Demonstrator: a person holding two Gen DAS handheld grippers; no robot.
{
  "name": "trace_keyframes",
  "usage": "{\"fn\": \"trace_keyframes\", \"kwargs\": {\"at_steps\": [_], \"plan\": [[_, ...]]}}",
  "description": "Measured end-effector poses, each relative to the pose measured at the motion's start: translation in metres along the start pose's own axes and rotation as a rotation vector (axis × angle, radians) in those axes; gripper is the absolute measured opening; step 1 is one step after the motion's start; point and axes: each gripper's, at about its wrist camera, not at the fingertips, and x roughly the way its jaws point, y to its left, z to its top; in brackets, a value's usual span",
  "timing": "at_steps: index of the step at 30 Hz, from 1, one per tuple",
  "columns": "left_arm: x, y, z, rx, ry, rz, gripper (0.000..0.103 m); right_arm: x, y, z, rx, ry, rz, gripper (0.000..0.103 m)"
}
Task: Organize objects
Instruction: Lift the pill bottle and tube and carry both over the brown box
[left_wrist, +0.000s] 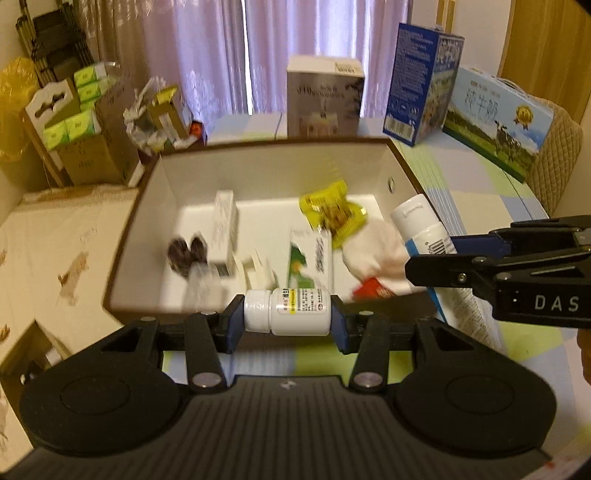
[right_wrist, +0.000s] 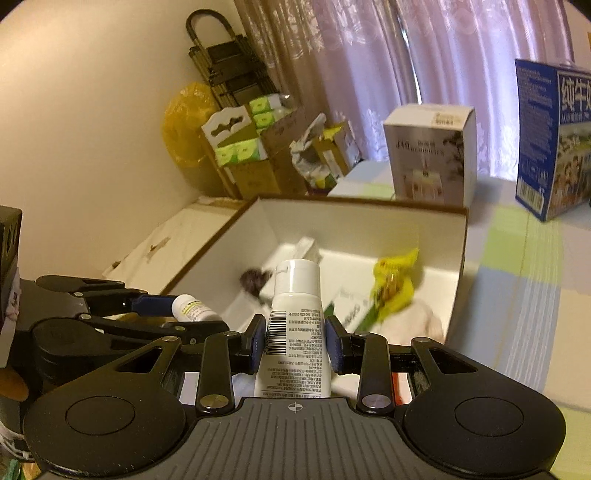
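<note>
The left gripper (left_wrist: 287, 312) holds a white pill bottle (left_wrist: 291, 312) sideways, its ribbed cap against the left pad and its base against the right pad. The bottle sits just over the near rim of an open box (left_wrist: 258, 177), brown outside and white inside, standing on a pastel checked tabletop (left_wrist: 517, 343).

The right gripper (right_wrist: 294, 341) is clamped on a white tube (right_wrist: 293, 317), cap pointing up and away, barcode and small print facing the camera. In the left wrist view the same tube (left_wrist: 421, 229) juts over the box's right wall, with the right gripper's black arm reaching in from the right edge. In the right wrist view the pill bottle (right_wrist: 194, 308) shows at left, between the other gripper's blue pads.

Inside the box lie a yellow snack packet (left_wrist: 330, 212), a green-and-white carton (left_wrist: 310, 258), a white carton (left_wrist: 225, 229) standing on end, two dark wrapped pieces (left_wrist: 186, 251), a white cloth (left_wrist: 373, 251) and something red (left_wrist: 373, 290) at the near wall; the blur makes it hard to say what the red thing is.

Beyond the box stand a grey-white carton (left_wrist: 325, 98), a blue milk carton (left_wrist: 421, 81) and a pale blue milk case (left_wrist: 498, 118). Curtains (left_wrist: 295, 37) hang behind.
</note>
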Motion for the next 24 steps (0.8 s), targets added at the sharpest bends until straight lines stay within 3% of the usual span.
{"fn": "trace_keyframes", "kwargs": {"at_steps": [9, 24], "plan": [[0.041, 0.015, 0.047, 0.053, -0.013, -0.02, 0.042, 0.04, -0.019, 0.04, -0.004, -0.002, -0.048, 0.032], [0.128, 0.033, 0.085, 0.082, 0.078, -0.034, 0.042, 0.113, -0.066, 0.054, 0.036, 0.095, -0.114, 0.032]]}}
